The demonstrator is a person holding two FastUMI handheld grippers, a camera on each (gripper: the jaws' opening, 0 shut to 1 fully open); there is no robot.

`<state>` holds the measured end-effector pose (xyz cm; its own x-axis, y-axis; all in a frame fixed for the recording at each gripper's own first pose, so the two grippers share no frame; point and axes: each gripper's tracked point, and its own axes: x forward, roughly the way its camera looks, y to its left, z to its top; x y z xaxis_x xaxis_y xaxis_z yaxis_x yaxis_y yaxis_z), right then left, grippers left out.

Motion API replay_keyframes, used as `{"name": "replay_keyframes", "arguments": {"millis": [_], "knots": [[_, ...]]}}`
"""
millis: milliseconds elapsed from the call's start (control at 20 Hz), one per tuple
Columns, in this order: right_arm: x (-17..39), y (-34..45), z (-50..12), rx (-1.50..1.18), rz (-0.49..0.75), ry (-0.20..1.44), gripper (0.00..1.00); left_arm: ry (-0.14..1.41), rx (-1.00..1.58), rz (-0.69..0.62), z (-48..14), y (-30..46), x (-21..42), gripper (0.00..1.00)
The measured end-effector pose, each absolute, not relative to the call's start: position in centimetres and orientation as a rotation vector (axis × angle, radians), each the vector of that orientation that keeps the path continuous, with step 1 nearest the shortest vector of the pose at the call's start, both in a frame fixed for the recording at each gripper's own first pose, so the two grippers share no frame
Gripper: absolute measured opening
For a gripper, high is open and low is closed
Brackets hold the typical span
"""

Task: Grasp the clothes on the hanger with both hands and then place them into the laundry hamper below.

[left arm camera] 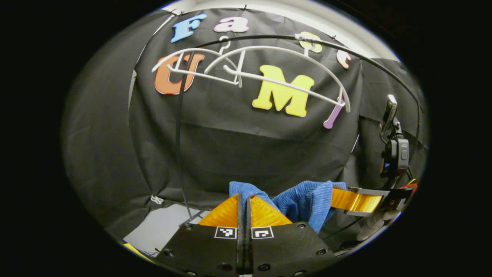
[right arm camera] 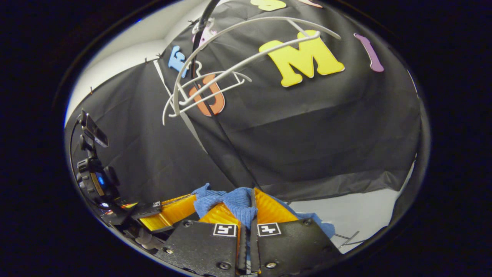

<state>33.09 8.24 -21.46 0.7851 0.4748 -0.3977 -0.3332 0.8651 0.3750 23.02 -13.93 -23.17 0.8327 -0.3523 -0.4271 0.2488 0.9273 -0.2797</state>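
Observation:
A blue knitted garment hangs stretched between both grippers, well below the bare white hanger on the black rail. In the left gripper view my left gripper is shut on one end of the cloth, and the right gripper holds the other end off to the right. In the right gripper view my right gripper is shut on the blue garment, with the left gripper at the lower left. The white hanger sways empty above. No hamper can be made out.
Black cloth covers the booth wall behind. A thin black stand pole runs down to a pale floor patch. Each hand-held unit carries a camera mount, also seen as a mount at the left.

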Motion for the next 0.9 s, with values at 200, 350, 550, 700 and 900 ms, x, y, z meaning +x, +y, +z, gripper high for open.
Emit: {"name": "replay_keyframes", "arguments": {"millis": [200,350,550,700,900], "knots": [[32.3,8.3,-26.1,0.247,0.440,0.598,0.07,0.583,-0.208,-0.278,-29.1,-13.6,22.0,0.00],[31.8,8.2,-29.7,0.221,0.443,0.666,0.07,0.646,-0.222,-0.247,-32.4,-13.4,21.4,0.00],[31.1,9.2,-35.1,0.214,0.443,0.769,0.07,0.739,-0.210,-0.200,-37.1,-12.4,19.9,0.00],[30.0,9.1,-39.2,0.193,0.429,0.850,0.07,0.813,-0.198,-0.171,-40.3,-12.2,18.5,0.05],[29.2,8.5,-43.7,0.132,0.385,0.937,0.07,0.899,-0.198,-0.139,-44.3,-11.8,16.6,0.00]]}}
